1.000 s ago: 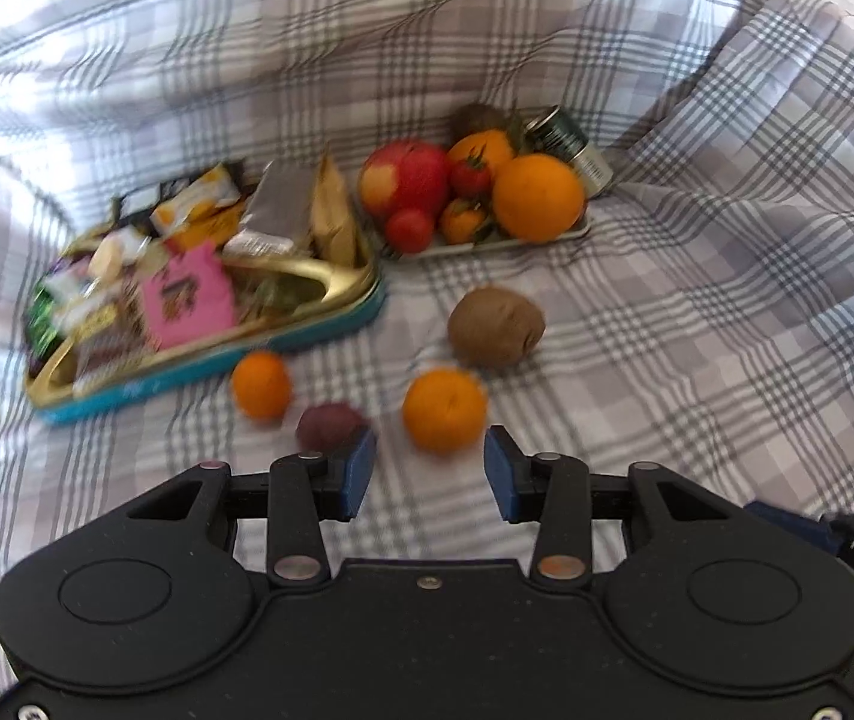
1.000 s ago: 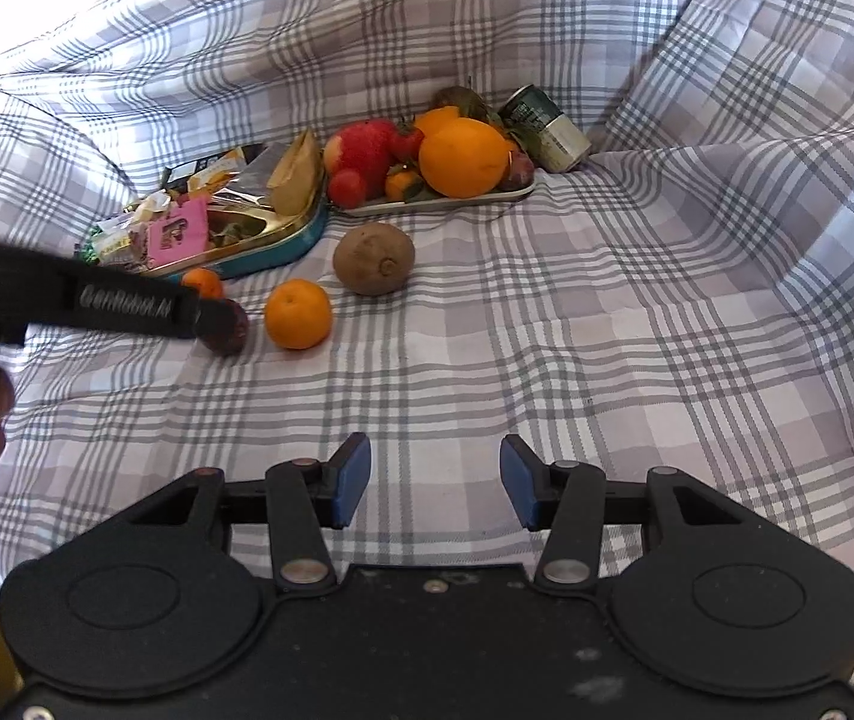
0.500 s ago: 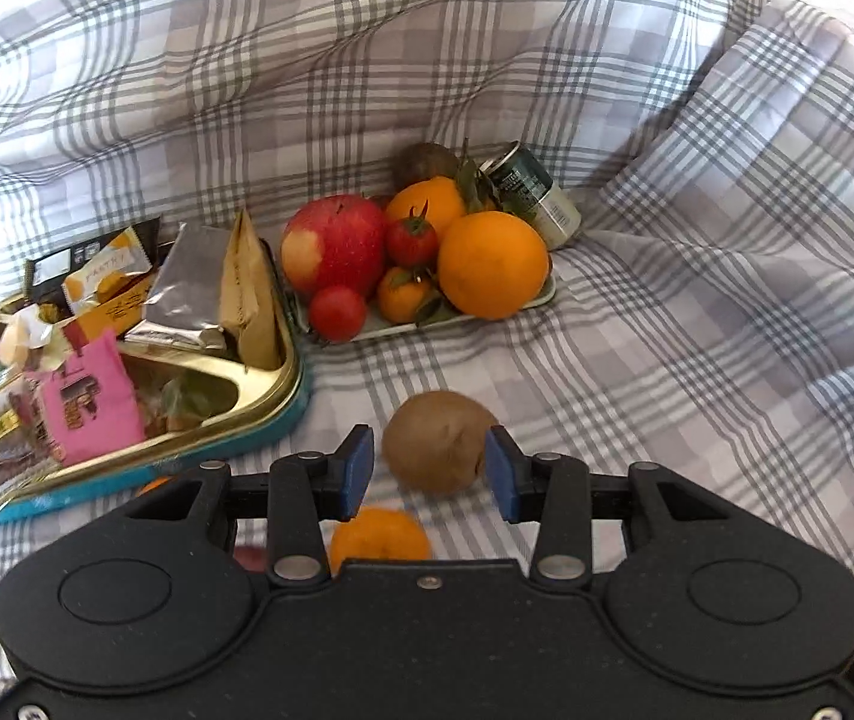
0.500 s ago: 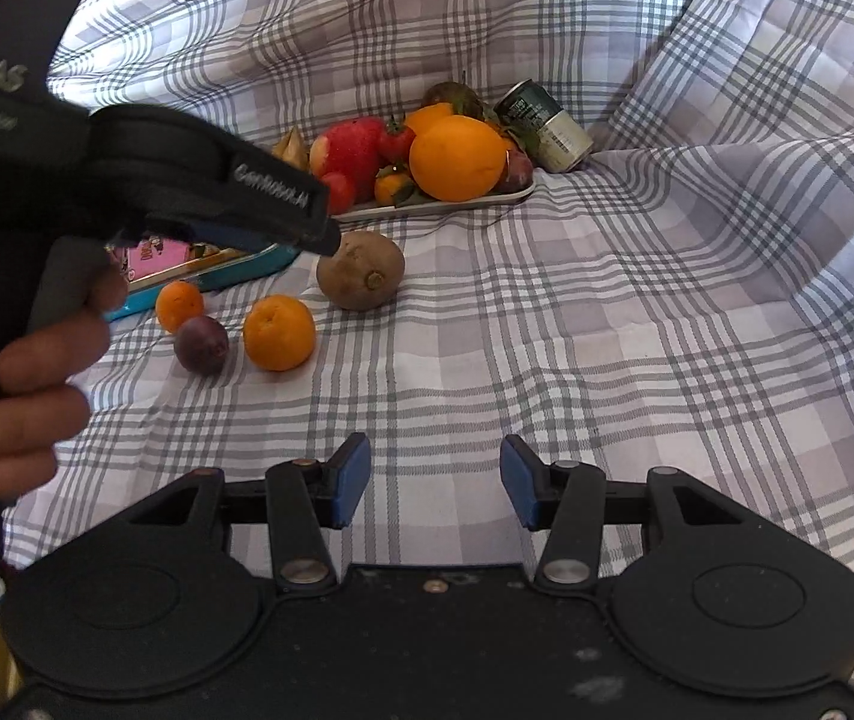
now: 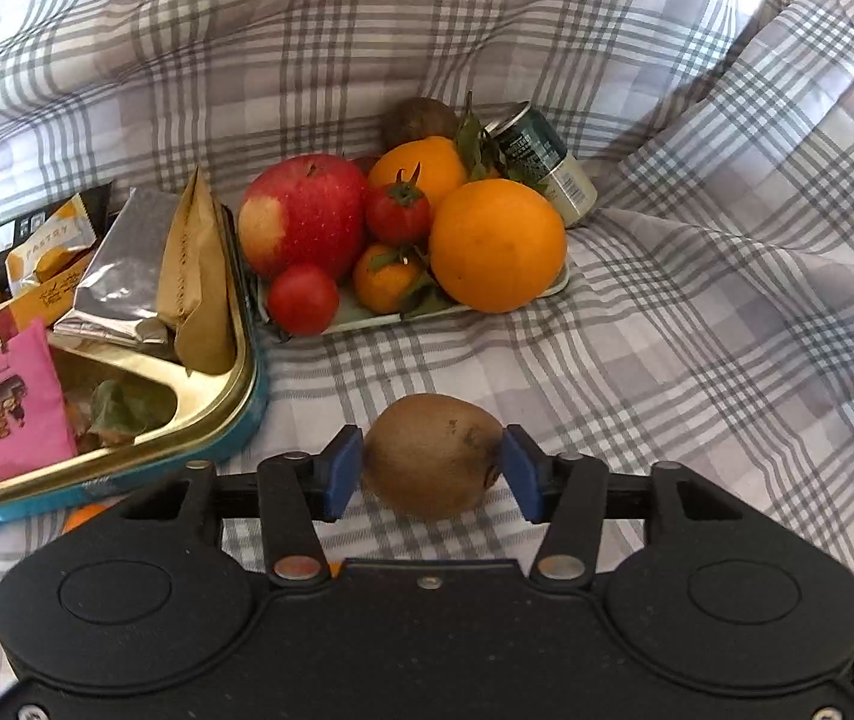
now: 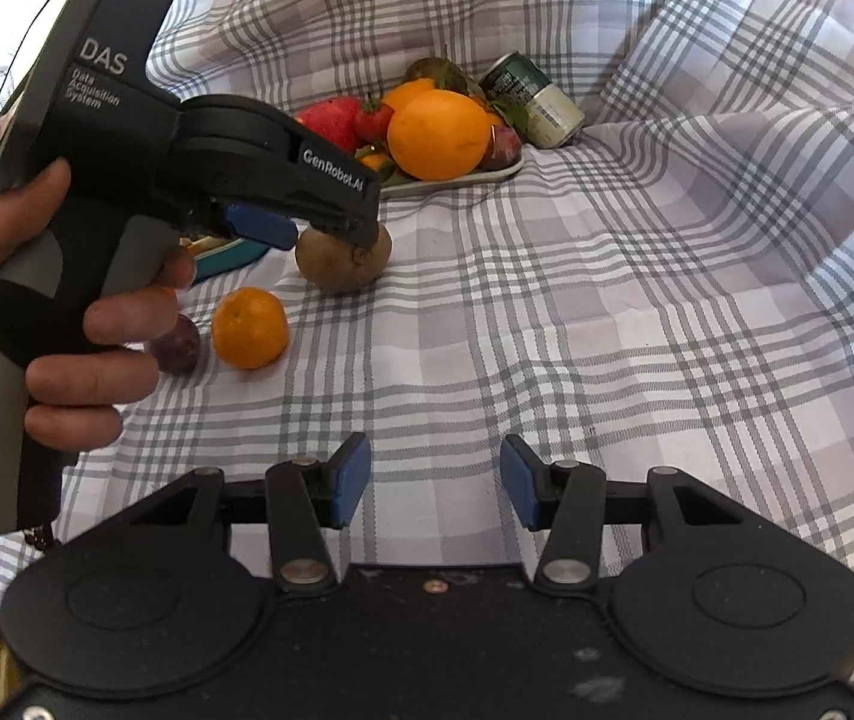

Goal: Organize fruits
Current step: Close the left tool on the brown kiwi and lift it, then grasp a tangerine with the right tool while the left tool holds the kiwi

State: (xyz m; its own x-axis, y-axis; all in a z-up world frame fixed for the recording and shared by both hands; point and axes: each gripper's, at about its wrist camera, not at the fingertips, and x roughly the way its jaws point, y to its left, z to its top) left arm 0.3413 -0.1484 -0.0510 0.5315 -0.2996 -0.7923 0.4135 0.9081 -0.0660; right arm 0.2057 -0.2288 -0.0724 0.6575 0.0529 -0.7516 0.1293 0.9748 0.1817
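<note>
The left hand-held gripper (image 5: 432,480) straddles the kiwi (image 5: 432,455), which lies on the plaid cloth (image 5: 697,360) at about 6 o'clock from the fruit tray (image 5: 559,285); its jaws are opening, the blue pads (image 5: 340,477) close at either side of the fruit, and whether they touch the skin is hard to make out; in the right wrist view the upper finger hides the kiwi's top. The right hand-held gripper (image 6: 434,483) hangs spread over bare cloth with nothing between its pads. A hand (image 6: 67,324) around the left tool's grip hides part of a dark plum (image 6: 178,345), with a mandarin (image 6: 250,328) just beside it at 3 o'clock; a further orange fruit (image 5: 85,517) shows only as a sliver behind the left tool's body. On the tray, a large orange (image 5: 496,246), an apple (image 5: 304,216) and tomatoes crowd together and cover a second kiwi (image 5: 418,117) at 12 o'clock. A green can (image 5: 541,162) lies tilted just behind the tray; a gold snack tin (image 5: 211,414), cut off by the frame edge, sits at 9 o'clock.
</note>
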